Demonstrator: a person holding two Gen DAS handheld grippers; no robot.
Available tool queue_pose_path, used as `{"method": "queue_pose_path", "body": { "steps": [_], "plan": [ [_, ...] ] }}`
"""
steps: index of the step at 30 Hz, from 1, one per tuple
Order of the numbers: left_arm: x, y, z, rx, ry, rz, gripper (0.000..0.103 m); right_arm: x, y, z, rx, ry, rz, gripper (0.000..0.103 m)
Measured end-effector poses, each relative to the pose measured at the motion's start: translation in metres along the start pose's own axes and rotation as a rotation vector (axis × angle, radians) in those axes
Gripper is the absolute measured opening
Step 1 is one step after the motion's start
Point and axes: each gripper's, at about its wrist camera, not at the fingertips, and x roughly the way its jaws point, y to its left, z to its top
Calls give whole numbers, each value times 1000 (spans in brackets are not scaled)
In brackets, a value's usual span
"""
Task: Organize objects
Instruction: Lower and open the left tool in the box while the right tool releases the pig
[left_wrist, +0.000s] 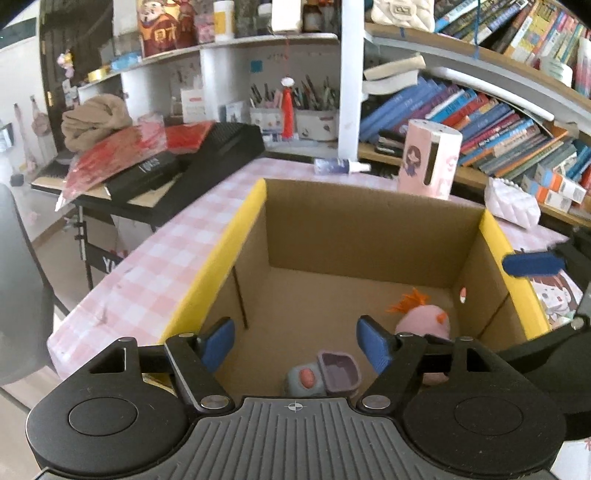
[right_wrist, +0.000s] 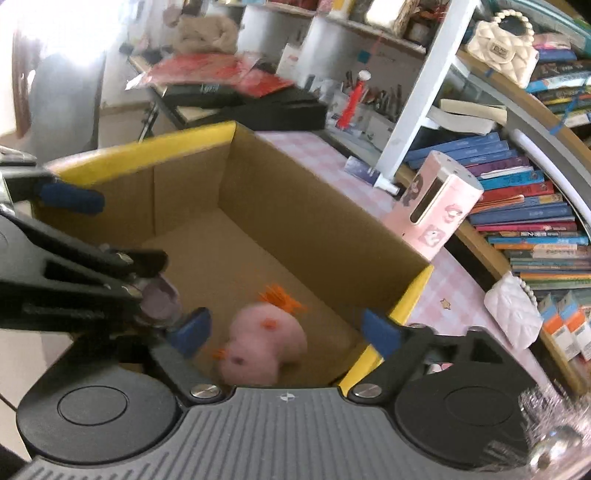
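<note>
Left wrist view looks down into the cardboard box, and the left gripper hangs over it with jaws spread, nothing between them. Just below its fingertips lies a small grey toy with a purple lid; the pink plush chick sits off to its right. From the right wrist, the right gripper is spread wide and empty too, the chick right beneath it. Risk from here, I'd say: both grippers crowd one box, so lifting out carelessly could knock them together or snag the yellow-edged wall.
</note>
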Motion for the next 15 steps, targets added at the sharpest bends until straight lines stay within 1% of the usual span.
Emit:
{"method": "queue_pose_path", "body": {
  "steps": [1,3,5,6,8,9,11,15],
  "plan": [
    [0,1,0,-3,3,-1,75,0,2,1,13,5,3,94],
    [-1,1,0,-7,3,-1,75,0,5,-1,55,9,66,95],
    [-2,0,-1,-3,1,-1,75,-1,11,-5,69,-1,100,95],
    [-2,1,-1,-10,-1,1,75,-3,14,-5,56,-30,108,94],
    [-2,1,-1,-12,2,0,75,-4,19,-5,27,-55,94,95],
    [-2,1,-1,-11,0,3,75,-3,20,-5,26,-61,95,95],
    [-3,1,-1,-7,-3,4,75,-1,16,-6,54,-60,109,93],
    [-2,-2,0,-2,-2,-5,75,-3,17,-7,47,-69,118,93]
  ]
}}
